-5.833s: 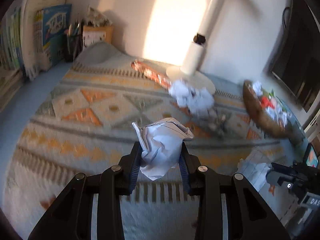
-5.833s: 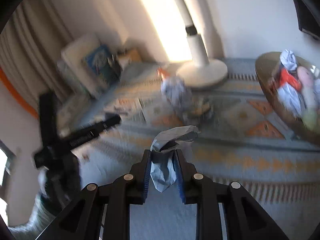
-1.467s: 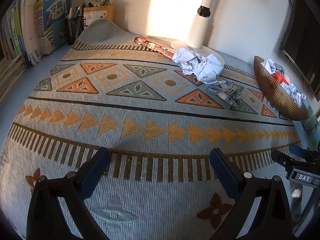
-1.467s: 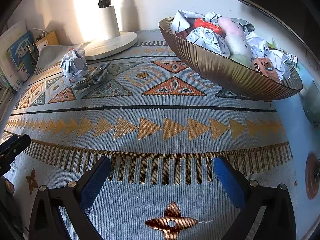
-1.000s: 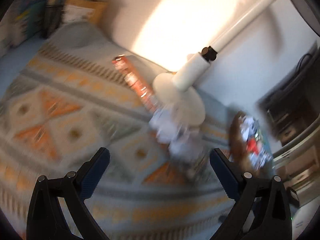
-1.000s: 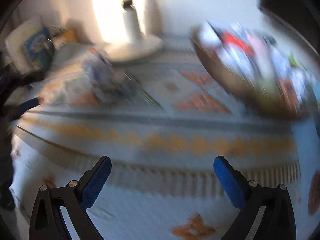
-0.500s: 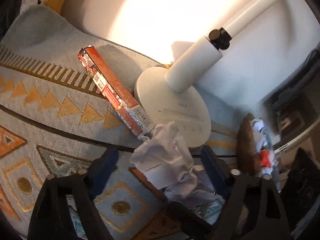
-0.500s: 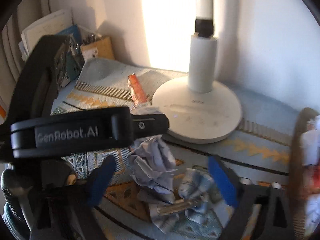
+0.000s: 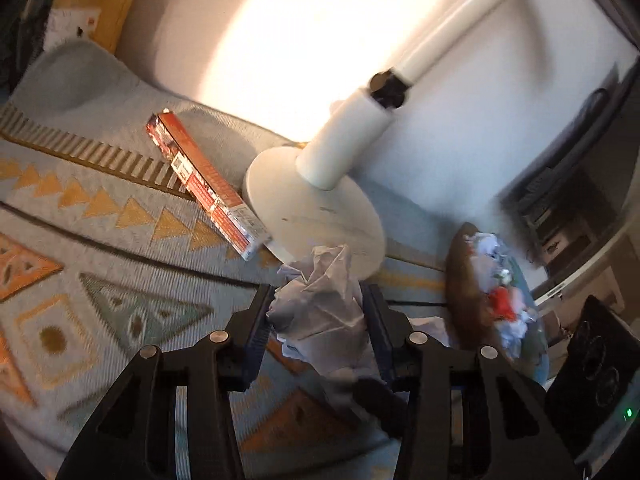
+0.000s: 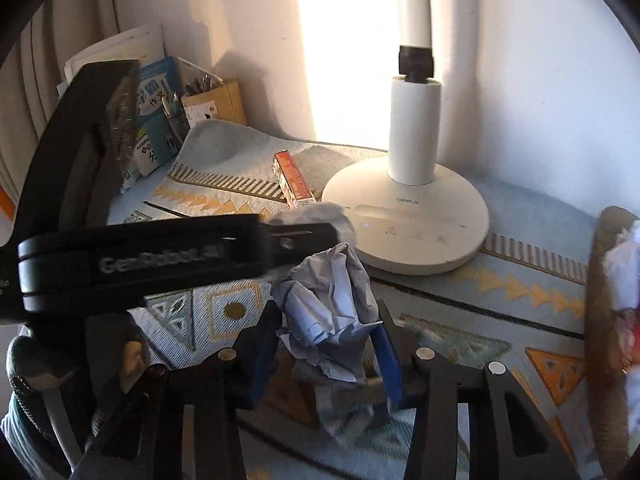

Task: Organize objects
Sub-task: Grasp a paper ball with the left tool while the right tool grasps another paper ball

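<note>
My left gripper is shut on a crumpled white paper ball just in front of the white lamp base. My right gripper is shut on a second crumpled paper ball. The left gripper's black body crosses the right wrist view on the left, its tip on the other paper. A brown bowl full of crumpled paper and small items stands to the right, and its rim shows in the right wrist view.
An orange-red carton lies on the patterned rug against the lamp base; it also shows in the right wrist view. Crumpled cloth or paper lies under the right gripper. Books and a pen box stand at the back left.
Both grippers have closed from wide open onto the paper balls beside the lamp. Half a second ago the jaws still stood apart around them.
</note>
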